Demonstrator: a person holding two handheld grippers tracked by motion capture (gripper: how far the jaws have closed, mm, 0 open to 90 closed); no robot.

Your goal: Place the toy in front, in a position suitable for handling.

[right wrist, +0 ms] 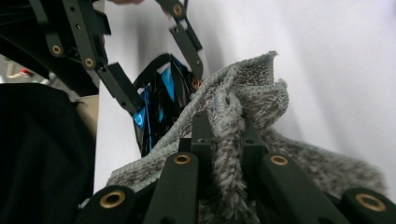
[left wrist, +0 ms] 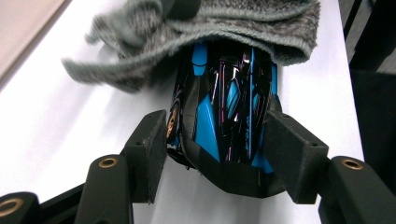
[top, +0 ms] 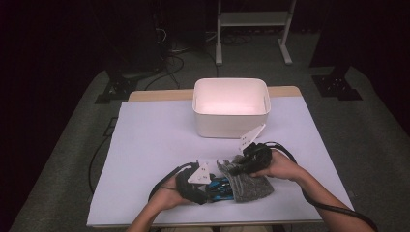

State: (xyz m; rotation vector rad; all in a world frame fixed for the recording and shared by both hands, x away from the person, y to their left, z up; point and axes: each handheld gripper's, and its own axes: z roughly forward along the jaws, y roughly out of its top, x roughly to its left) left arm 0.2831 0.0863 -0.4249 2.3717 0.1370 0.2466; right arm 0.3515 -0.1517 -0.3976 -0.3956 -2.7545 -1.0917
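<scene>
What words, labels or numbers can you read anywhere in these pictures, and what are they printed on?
No text can be read for certain.
Toy car, black and blue, held in the left gripper: small lettering along its right side, too blurred and slanted to read.
Grey cloth, white bin, table cover: no writing on them.

Both forearms come in from the bottom of the high view, and each hand grips the body of its tool, low over the table. The left gripper [top: 212, 183] points to the right, toward the other hand, and in its own view its two black jaws press with their pads [left wrist: 150, 144] on something dark between them. The right gripper [top: 231, 169] points to the left and down, and its jaws are pinched tight on something soft.
</scene>
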